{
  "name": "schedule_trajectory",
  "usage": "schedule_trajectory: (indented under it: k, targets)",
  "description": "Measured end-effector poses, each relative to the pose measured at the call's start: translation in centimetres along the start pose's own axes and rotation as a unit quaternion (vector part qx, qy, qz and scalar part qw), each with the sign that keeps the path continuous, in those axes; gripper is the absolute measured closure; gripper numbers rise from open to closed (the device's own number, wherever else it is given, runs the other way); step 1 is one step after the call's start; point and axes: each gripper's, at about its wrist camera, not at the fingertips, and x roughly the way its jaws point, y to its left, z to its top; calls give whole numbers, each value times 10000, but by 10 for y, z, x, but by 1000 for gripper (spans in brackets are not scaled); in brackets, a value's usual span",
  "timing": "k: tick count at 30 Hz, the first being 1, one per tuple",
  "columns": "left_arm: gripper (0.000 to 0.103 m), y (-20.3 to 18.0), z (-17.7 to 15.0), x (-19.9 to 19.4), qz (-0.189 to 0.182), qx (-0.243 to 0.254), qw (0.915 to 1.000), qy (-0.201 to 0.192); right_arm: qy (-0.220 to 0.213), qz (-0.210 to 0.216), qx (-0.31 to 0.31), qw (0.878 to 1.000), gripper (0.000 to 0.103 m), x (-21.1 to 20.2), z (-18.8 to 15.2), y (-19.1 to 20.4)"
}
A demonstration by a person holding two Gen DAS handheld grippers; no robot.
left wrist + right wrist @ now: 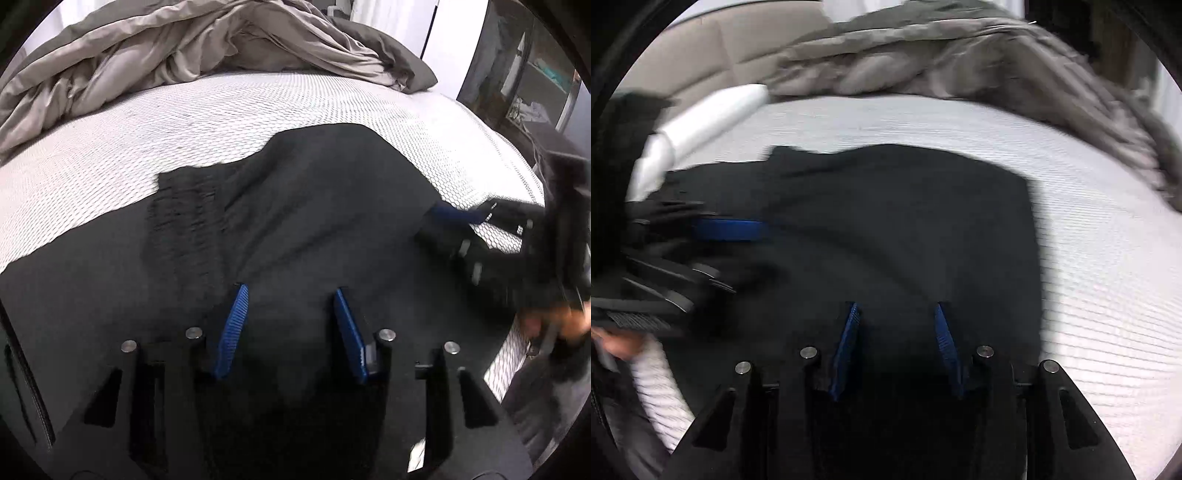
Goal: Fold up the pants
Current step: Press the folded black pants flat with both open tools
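Jaws half-spread, both empty, over soft limp black fabric pants [295, 206]; best pinched along near doubled edge.

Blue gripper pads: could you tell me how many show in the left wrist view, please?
3. Two are on the left gripper, low centre over the black pants; one is on the right gripper at right, its second hidden.

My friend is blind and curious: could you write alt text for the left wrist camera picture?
Black pants lie spread on a white mattress, with the left gripper and its blue fingers parted just above the cloth. The right gripper reaches in from the right; a rumpled grey duvet lies behind.
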Motion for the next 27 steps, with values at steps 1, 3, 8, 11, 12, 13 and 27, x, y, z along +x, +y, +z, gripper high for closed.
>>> schedule_trajectory:
  k: [1, 3, 8, 11, 12, 13, 27]
  targets:
    - [54, 4, -4, -6, -27, -60, 10000, -29, 4, -124, 134, 9998, 61, -2, -4, -12]
    - [54, 6, -6, -13, -10, -140, 9999, -65, -65, -127, 458, 9988, 61, -9, -8, -32]
    - [54, 3, 23, -32, 107, -324, 9976, -596, -517, 611, 624, 9948, 61, -28, 12, -18]
    - [54, 8, 45, -8, 166, -458, 9977, -463, -350, 850, 496, 9945, 60, 0, 39, 8]
    - [54, 12, 50, 6, 187, -526, 9980, -301, -243, 871, 449, 9949, 60, 10, 43, 13]
    - [58, 19, 49, 20, 236, -641, 9976, -79, -50, 935, 405, 9948, 60, 23, 45, 19]
    - [71, 36, 42, -28, 411, -810, 9937, -663, -536, 196, 484, 9972, 60, 6, 34, -21]
